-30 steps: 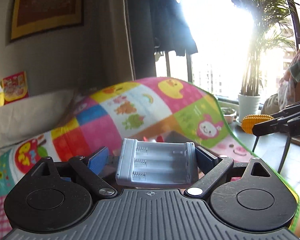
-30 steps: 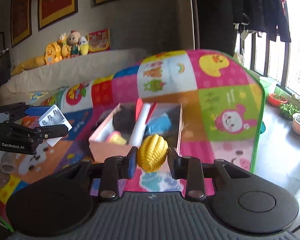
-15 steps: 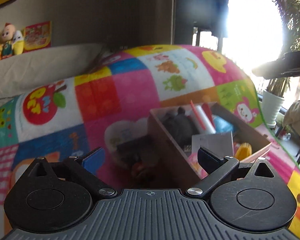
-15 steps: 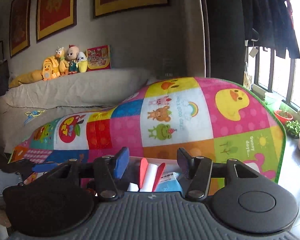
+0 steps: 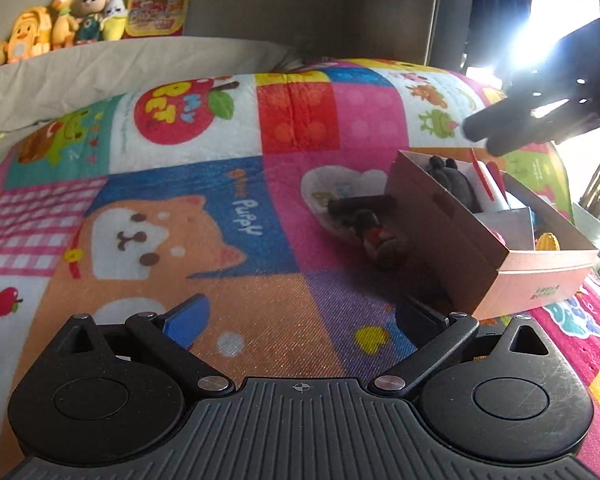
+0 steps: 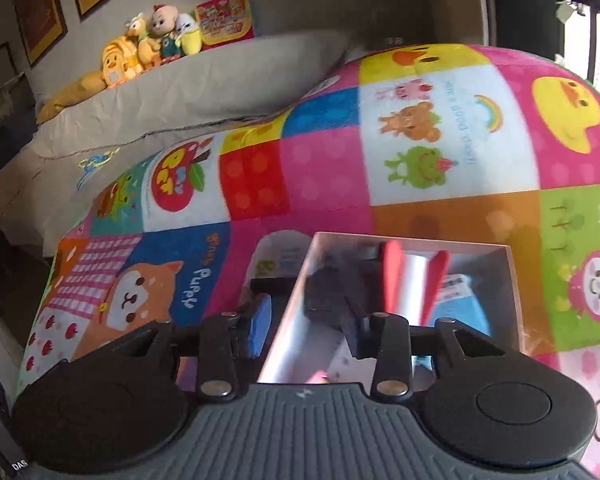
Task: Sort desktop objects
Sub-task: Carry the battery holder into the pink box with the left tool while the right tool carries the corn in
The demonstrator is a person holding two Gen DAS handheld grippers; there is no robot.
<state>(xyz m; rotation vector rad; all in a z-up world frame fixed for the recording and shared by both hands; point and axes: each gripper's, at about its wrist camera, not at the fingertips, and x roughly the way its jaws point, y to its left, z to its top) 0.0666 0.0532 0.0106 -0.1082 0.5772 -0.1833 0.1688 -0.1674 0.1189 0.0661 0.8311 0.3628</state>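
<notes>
Clutter remains beside the box (image 5: 460, 236): a dark toy (image 5: 364, 216) on a white heart-shaped dish (image 5: 332, 188), lying on the mat (image 5: 220, 200) against the box's left wall. It looks light, rigid and lumpy; its straight black bar seems the best hold. Left tongs (image 5: 300, 316) gape wide, empty. Right tongs (image 6: 306, 320), over the box, are closing on nothing.

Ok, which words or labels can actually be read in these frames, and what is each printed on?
"PET": on the red apple printed on the play mat.
"Blue Puppy": beside the dog on the mat.
"sunny days": green mat square, sideways.
Cardboard box side label: too blurred.
Red card by the plush toys: unreadable.
</notes>
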